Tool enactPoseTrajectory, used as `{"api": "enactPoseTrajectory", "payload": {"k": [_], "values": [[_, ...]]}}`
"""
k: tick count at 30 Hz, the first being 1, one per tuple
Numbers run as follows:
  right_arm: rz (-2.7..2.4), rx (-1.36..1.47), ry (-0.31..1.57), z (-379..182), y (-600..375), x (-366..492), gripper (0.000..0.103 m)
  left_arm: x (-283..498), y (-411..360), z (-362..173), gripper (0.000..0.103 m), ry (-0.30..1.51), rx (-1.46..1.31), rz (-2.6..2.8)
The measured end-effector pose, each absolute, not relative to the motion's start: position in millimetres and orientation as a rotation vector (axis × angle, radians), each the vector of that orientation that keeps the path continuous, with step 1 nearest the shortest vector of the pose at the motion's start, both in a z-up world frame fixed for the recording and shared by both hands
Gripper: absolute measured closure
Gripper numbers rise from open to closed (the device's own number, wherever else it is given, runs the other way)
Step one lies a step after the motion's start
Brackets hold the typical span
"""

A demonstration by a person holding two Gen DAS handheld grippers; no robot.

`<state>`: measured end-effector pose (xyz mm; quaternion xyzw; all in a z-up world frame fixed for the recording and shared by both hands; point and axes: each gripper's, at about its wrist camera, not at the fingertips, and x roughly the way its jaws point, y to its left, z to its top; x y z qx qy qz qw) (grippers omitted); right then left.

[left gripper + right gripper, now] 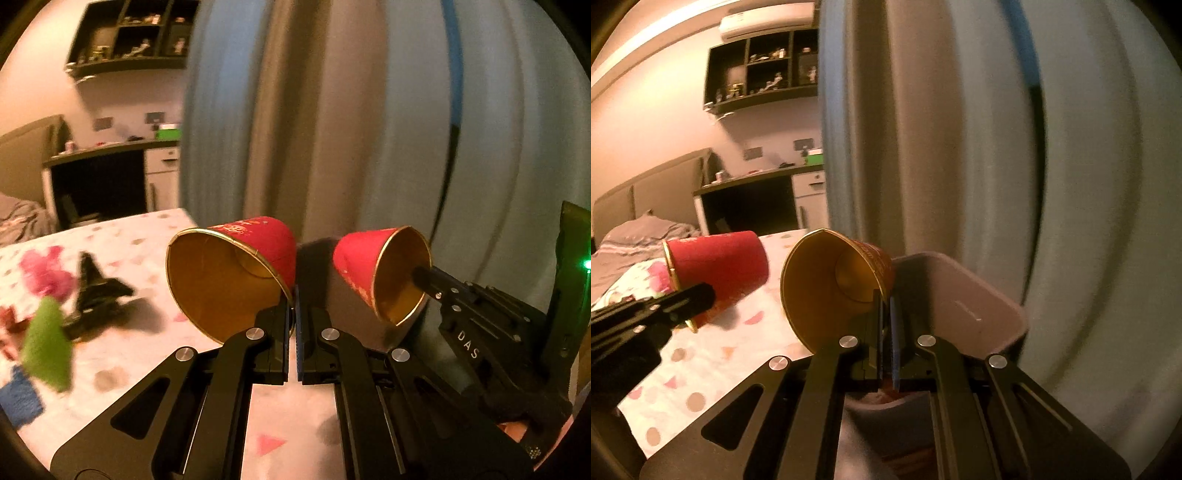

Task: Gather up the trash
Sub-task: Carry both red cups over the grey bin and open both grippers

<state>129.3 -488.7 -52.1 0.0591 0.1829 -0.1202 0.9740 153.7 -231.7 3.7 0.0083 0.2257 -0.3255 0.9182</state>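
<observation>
My left gripper (295, 295) is shut on the rim of a red paper cup with a gold inside (221, 273), held tilted above the patterned table. My right gripper (886, 306) is shut on the rim of a second red and gold cup (831, 277), held above the open grey bin (979, 295). In the left wrist view the right gripper (424, 277) comes in from the right with its cup (380, 273). In the right wrist view the left gripper (701, 295) comes in from the left with its cup (720, 269).
A patterned tablecloth (122, 369) carries pink (44, 273), green (48, 347) and blue scraps (18, 398) and a small black tower model (96, 291) at the left. A pale curtain (369, 110) hangs close behind the bin. A bed, desk and wall shelves lie far left.
</observation>
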Motion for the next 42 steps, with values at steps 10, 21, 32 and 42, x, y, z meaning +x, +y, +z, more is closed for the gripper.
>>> {"api": "enactPoseTrajectory", "payload": {"k": [10,21,32,42], "values": [[-0.310,0.150,0.385,-65,-522,131,0.099,184,-295,-27,0.101,0.545,0.039,-0.808],[-0.320,0.167,0.428,-77,-535,147,0.099,198,-326,-57,0.101,0.634,0.045,-0.906],[-0.306,0.200,0.488,-92,-542,165,0.099,211,-321,-66,0.079,0.692,0.011,-0.920],[-0.287,0.182,0.528,-101,-539,177,0.099,212,-269,-47,0.031,0.647,-0.057,-0.774]]}}
